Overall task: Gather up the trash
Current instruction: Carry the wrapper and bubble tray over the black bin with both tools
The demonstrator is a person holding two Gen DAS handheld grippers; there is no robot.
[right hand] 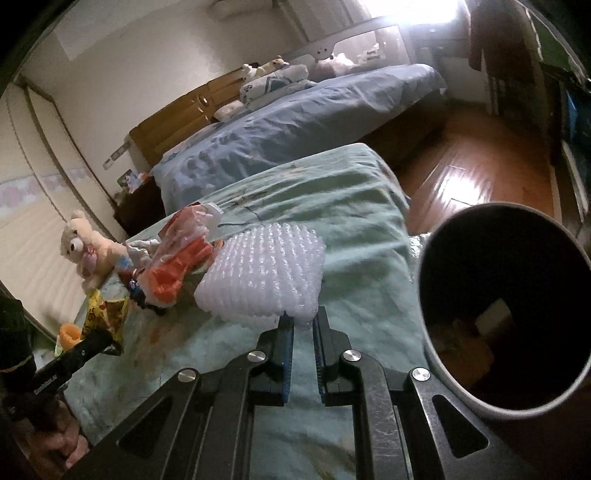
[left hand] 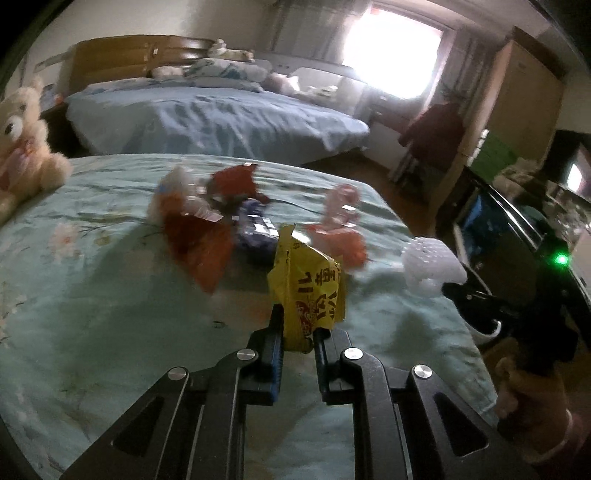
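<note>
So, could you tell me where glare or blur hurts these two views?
Left wrist view: the window blows out white, and the wrapper pile is motion-blurred. Right wrist view: glare off the window and floor; the bin interior is very dark.

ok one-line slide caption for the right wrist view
Right gripper shut on white foam netting above the green bedspread, beside the open trash bin.
</note>
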